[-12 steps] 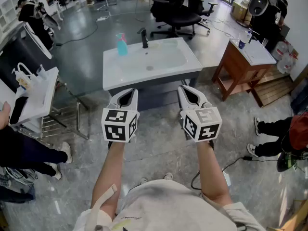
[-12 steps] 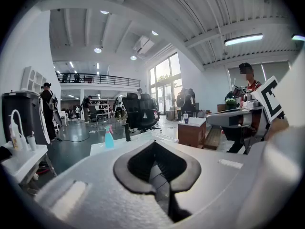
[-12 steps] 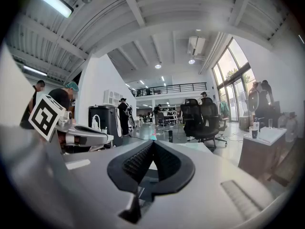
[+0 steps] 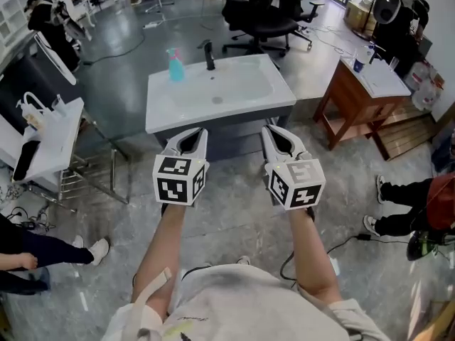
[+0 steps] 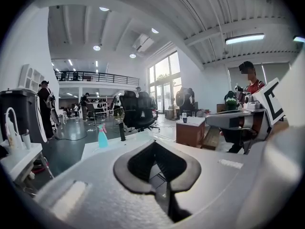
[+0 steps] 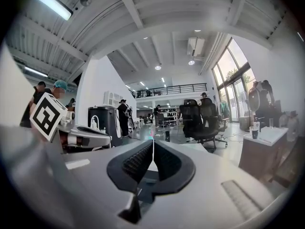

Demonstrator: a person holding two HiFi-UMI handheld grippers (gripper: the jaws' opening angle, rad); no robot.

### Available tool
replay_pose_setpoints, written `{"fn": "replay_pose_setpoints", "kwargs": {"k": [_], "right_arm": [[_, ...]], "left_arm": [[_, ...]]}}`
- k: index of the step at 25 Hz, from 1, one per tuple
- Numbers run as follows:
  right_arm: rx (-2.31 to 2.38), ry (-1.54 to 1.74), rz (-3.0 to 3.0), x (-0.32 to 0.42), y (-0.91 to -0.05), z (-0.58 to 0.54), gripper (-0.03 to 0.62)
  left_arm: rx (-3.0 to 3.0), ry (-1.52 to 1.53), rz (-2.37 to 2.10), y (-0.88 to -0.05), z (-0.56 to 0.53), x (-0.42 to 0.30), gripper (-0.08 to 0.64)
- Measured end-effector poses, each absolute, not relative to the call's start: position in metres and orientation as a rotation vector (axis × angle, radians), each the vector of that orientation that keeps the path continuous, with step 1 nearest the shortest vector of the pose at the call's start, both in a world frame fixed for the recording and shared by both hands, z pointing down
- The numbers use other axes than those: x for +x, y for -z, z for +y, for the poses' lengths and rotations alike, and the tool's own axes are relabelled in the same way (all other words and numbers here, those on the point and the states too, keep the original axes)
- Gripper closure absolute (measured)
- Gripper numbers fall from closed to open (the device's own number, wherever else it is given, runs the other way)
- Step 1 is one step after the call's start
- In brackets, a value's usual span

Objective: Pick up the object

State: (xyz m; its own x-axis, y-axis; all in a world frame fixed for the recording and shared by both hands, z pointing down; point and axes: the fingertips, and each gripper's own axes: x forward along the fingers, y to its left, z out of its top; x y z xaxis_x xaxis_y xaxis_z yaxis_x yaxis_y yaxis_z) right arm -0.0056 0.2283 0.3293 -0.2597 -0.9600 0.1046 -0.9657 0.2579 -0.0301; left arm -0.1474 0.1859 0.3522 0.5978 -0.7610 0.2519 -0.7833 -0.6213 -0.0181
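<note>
A blue spray bottle point(image 4: 175, 65) with a pink top stands at the back left of a white sink unit point(image 4: 266, 101), beside a black faucet point(image 4: 209, 55). Both grippers hang in the air in front of the unit, short of its front edge. My left gripper point(image 4: 195, 131) is shut with nothing between its pads. My right gripper point(image 4: 274, 128) is shut and empty too. In the left gripper view the bottle point(image 5: 102, 137) and faucet point(image 5: 122, 131) show well beyond the closed tips point(image 5: 155, 141). In the right gripper view the faucet point(image 6: 167, 135) sits just right of the closed tips point(image 6: 153, 142).
A wooden desk point(image 4: 350, 91) stands right of the sink unit, black office chairs point(image 4: 263, 16) behind it, and a white side table point(image 4: 53, 144) with bags at the left. A person's legs point(image 4: 50, 251) are at the left and another person point(image 4: 419, 201) sits at the right.
The person at the left has stepped back toward the picture's edge. The sink unit sits slightly higher and more to the left. Both grippers stay shut and almost in place.
</note>
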Motion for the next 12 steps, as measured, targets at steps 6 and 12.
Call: {"fn": "replay_pose_setpoints", "kwargs": {"k": [6,12], "right_arm": [[1.836,-0.145,-2.457,0.015,-0.336,0.220,0.558],[1.838,-0.165,-2.452,0.029,-0.341,0.205,0.526]], "left_arm": [[2.719,-0.376,-1.323,-0.355,0.179,-0.122,0.561],[2.700,-0.366,-1.338,-0.357,0.164,-0.115,0.561]]}}
